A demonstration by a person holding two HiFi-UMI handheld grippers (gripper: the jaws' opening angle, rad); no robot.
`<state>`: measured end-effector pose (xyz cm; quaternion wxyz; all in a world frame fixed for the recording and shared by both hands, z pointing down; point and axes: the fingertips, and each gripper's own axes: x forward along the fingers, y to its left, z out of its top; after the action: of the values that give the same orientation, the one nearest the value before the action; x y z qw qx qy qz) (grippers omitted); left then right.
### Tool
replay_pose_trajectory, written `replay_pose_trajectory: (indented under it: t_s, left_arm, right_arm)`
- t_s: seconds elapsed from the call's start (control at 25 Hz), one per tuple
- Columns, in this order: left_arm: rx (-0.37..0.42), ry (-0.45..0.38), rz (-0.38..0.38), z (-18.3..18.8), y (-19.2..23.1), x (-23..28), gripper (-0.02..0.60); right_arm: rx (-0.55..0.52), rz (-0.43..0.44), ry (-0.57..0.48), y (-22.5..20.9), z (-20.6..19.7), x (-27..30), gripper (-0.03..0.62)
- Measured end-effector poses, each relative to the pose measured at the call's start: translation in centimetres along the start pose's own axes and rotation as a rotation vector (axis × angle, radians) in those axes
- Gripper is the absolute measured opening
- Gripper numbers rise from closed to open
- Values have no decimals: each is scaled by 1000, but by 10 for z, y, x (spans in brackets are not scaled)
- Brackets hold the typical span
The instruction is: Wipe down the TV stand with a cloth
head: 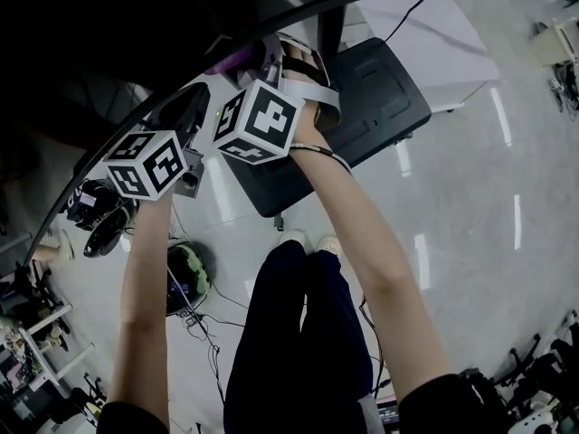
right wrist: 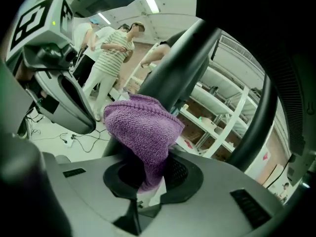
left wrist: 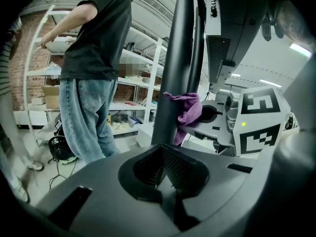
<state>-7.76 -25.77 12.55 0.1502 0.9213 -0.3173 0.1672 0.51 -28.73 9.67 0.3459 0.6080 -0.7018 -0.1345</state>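
A purple cloth (right wrist: 143,127) is pinched in my right gripper (right wrist: 148,181) and pressed against the dark upright pole (right wrist: 182,63) of the TV stand. In the head view the right gripper (head: 242,61) reaches up to the pole under the screen's curved edge, and a bit of cloth (head: 226,62) shows at its tip. The stand's black base plate (head: 380,98) lies on the floor below. My left gripper (left wrist: 165,174) is shut with nothing in it, just left of the pole (left wrist: 177,58). From it I see the cloth (left wrist: 186,110) and the right gripper's marker cube (left wrist: 259,120).
A person in jeans (left wrist: 94,83) stands by white shelves (left wrist: 143,48) behind the stand. Other people (right wrist: 116,48) stand farther off. Cables and bags (head: 185,278) lie on the floor at left. My own legs (head: 298,333) are close to the base plate.
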Motion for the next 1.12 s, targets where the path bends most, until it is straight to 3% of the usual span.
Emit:
replay_pose_trajectory:
  t_s: [0.4,0.68,1.12]
  left_arm:
    - [-28,57,11,-29,4,17,6]
    - [-45,79,35,-41,10,21,6]
    - [-78,109,57,-59,16,28,6]
  right_arm:
    - [-51,138,15,32,-34,17,77]
    - [8,340,55,58,-60,27,75]
    - [65,529,132,87,-90,38,75]
